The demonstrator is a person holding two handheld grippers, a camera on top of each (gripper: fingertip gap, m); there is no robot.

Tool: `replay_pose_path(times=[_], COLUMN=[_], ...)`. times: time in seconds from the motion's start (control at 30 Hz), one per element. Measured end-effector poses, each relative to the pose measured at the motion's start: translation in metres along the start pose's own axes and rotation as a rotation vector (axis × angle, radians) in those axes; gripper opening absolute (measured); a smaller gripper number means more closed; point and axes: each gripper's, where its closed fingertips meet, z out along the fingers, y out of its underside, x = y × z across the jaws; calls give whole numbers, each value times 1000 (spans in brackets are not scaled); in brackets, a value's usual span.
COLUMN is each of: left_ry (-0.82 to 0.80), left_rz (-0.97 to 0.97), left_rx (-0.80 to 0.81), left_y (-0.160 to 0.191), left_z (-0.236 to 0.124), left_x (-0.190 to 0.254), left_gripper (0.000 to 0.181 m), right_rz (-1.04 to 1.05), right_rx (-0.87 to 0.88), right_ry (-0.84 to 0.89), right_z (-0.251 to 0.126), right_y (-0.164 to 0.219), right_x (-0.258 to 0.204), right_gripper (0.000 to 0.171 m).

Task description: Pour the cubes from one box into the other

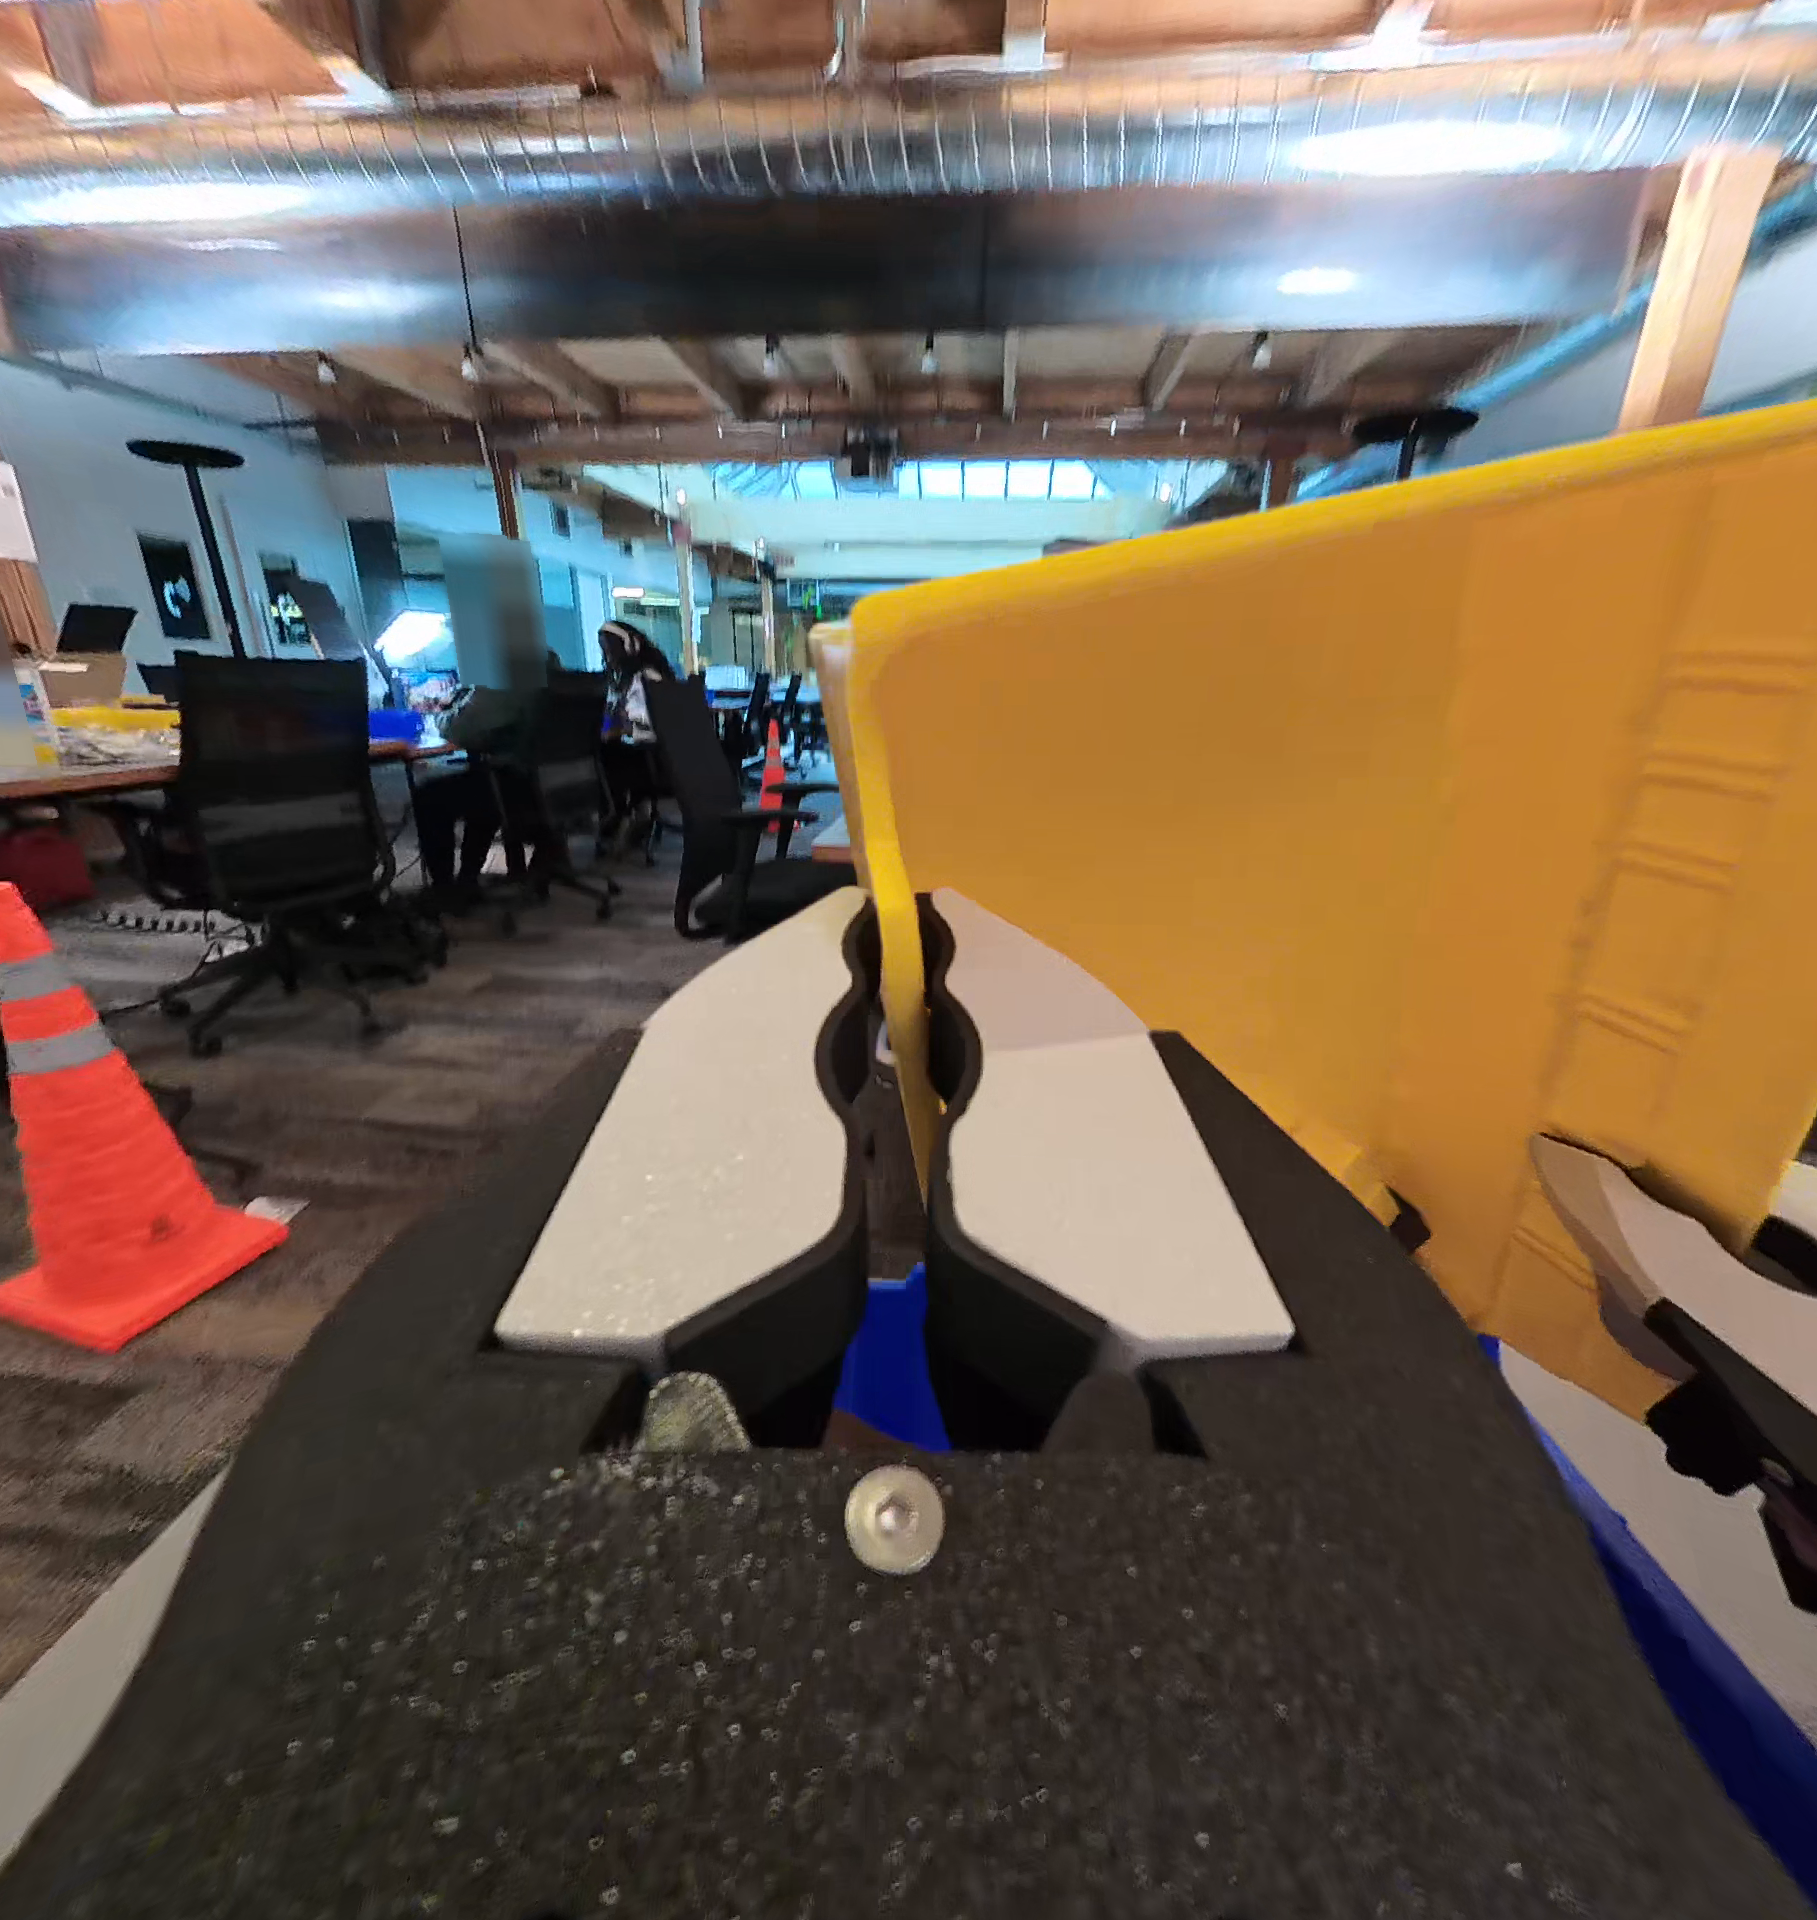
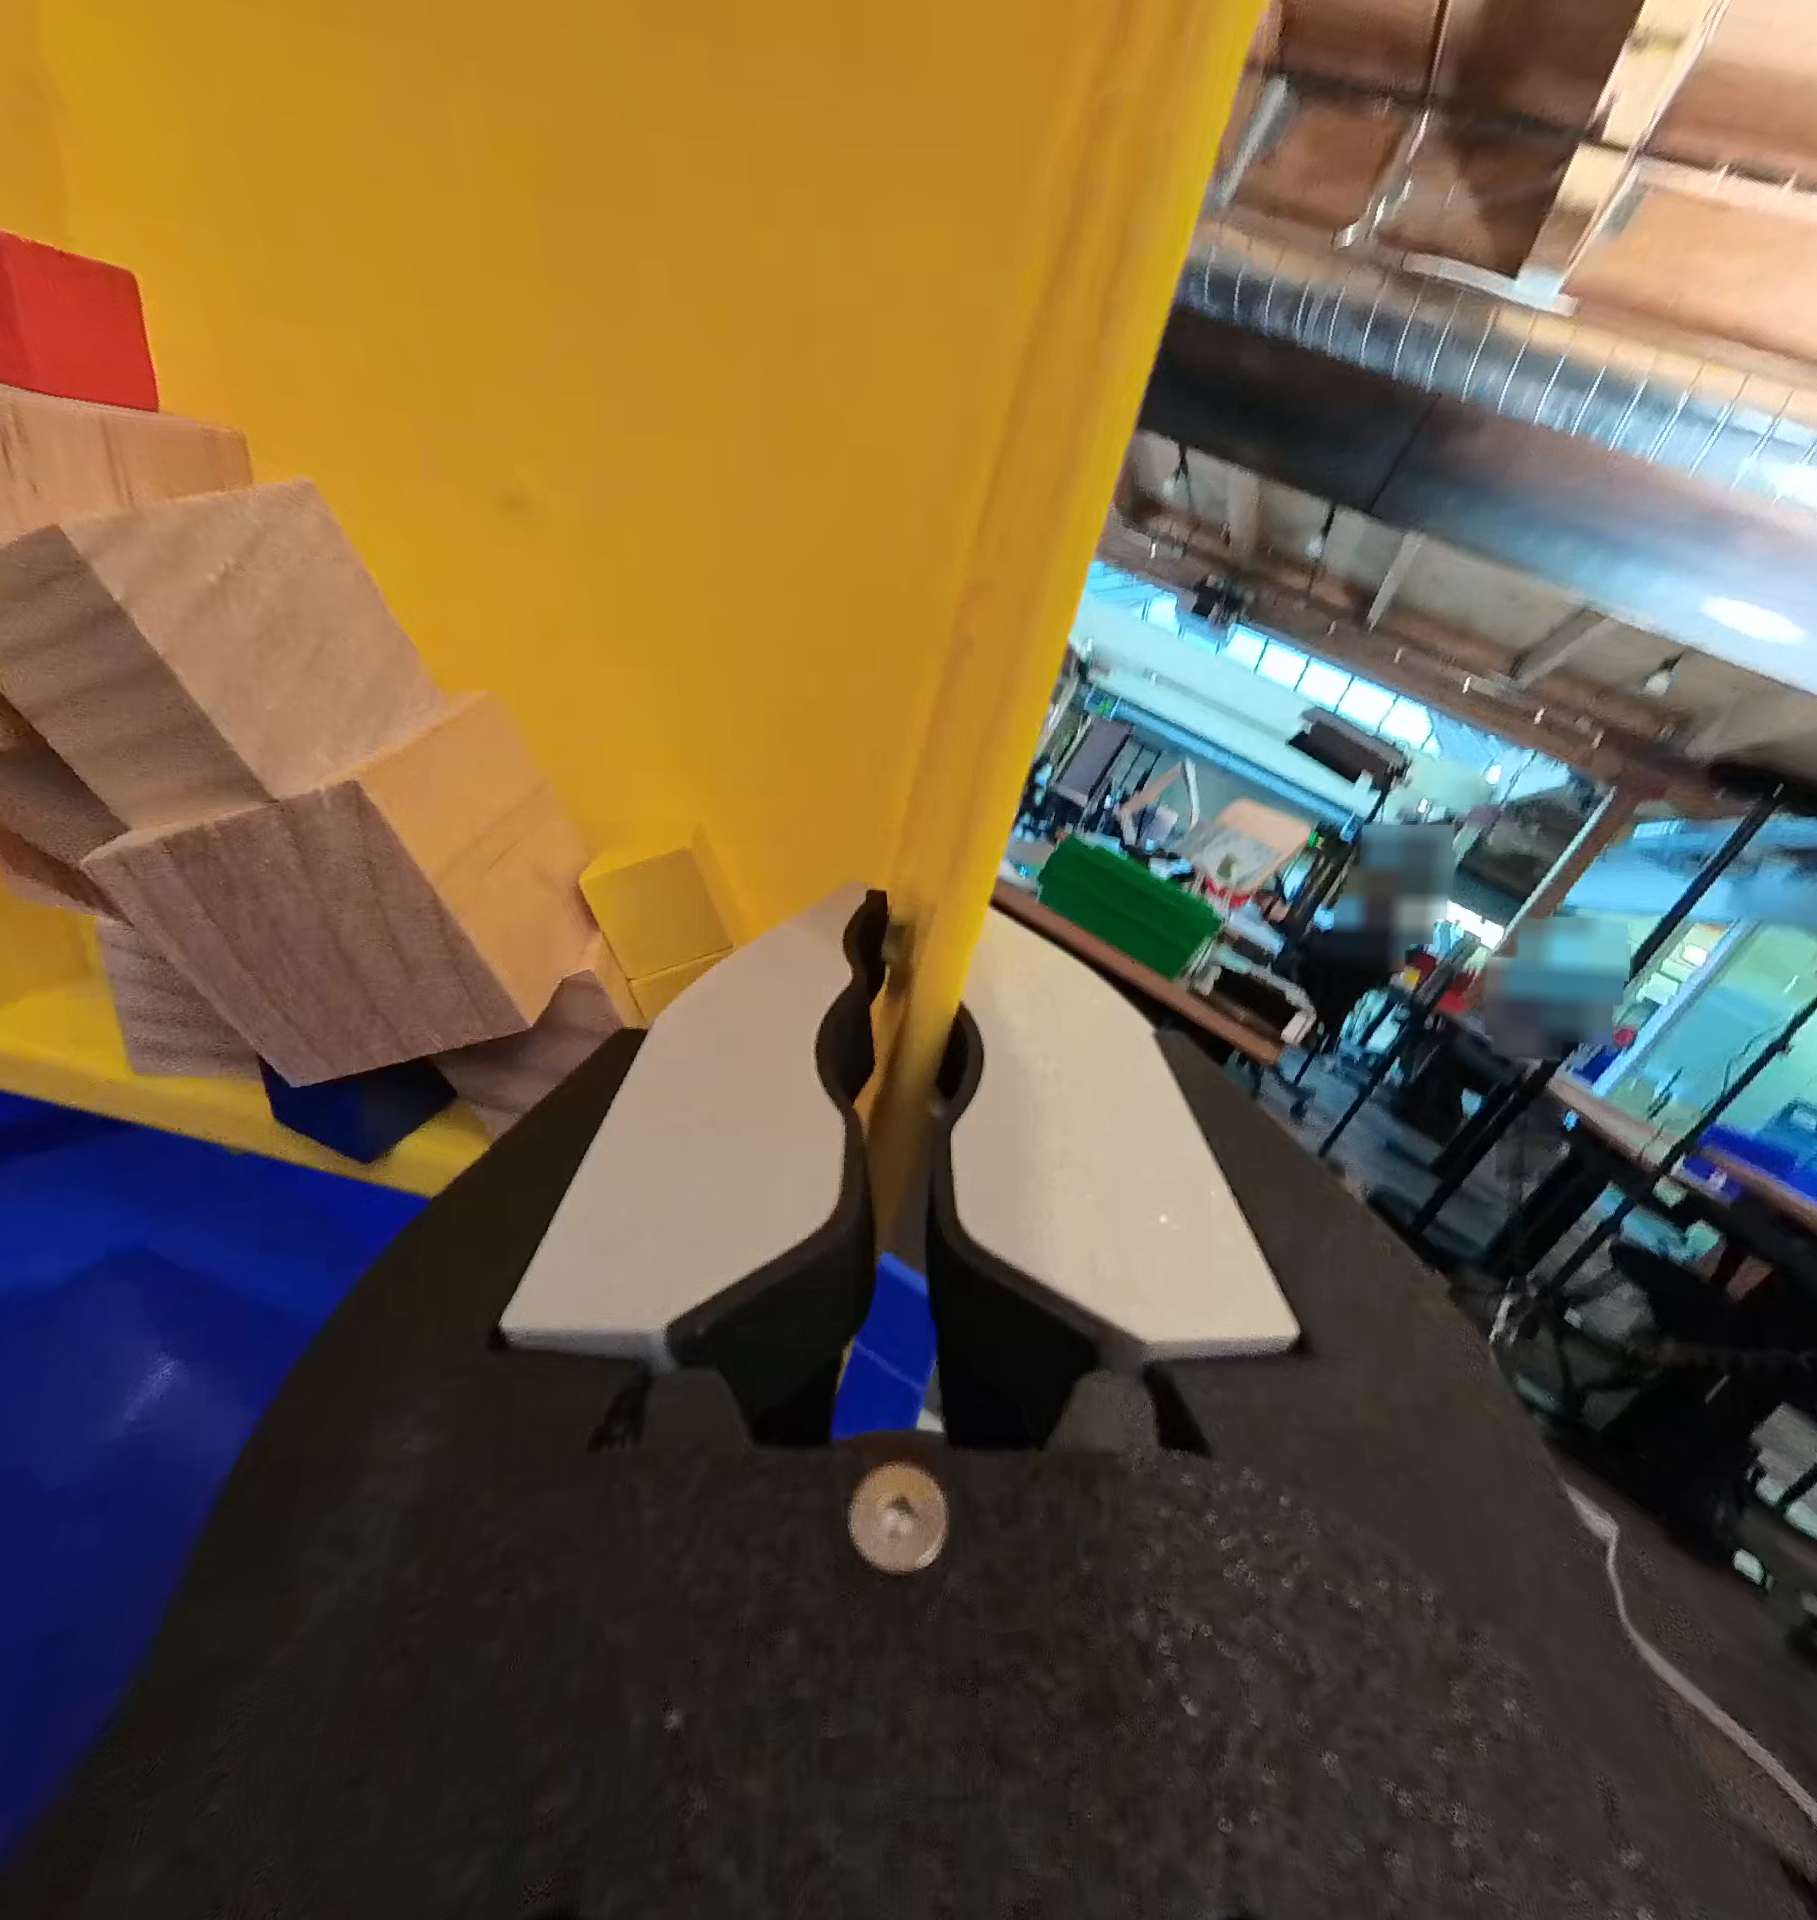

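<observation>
Cubes [image 2: 260, 790] are seen sliding inside the tipped yellow box [image 2: 675, 416], clamped at its walls by the left gripper [image 1: 899, 1023] and right gripper [image 2: 909, 1023], toward the blue box [image 2: 104, 1351], so the pour is judged midway.

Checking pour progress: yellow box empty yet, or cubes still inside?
Not empty. Yellow box is tipped over the blue box, with wooden cubes and a red one inside.

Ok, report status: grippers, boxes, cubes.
Left gripper and right gripper shut on yellow box walls. Box tipped, cubes sliding toward blue box. Nothing blocking.
</observation>
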Motion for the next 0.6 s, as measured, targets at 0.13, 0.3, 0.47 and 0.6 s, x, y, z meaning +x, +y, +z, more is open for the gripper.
replay_pose_path(times=[0.13,0.3,0.47,0.6], left_ry=[-8,11,19,26], left_rz=[-41,-118,-79,-97], left_rx=[1,1,-44,-43], left_y=[17,35,41,42], left_z=[-11,-7,1,7], left_x=[-11,-17,-16,-18], left_gripper=[6,7,7,6], right_rz=[-48,-95,-108,-118], right_rx=[35,39,12,0], right_ry=[-20,11,10,4], right_z=[0,-3,-3,-4], right_y=[-2,-1,6,7], right_x=[-5,-4,-4,-6], right_gripper=[5,5,5,5])
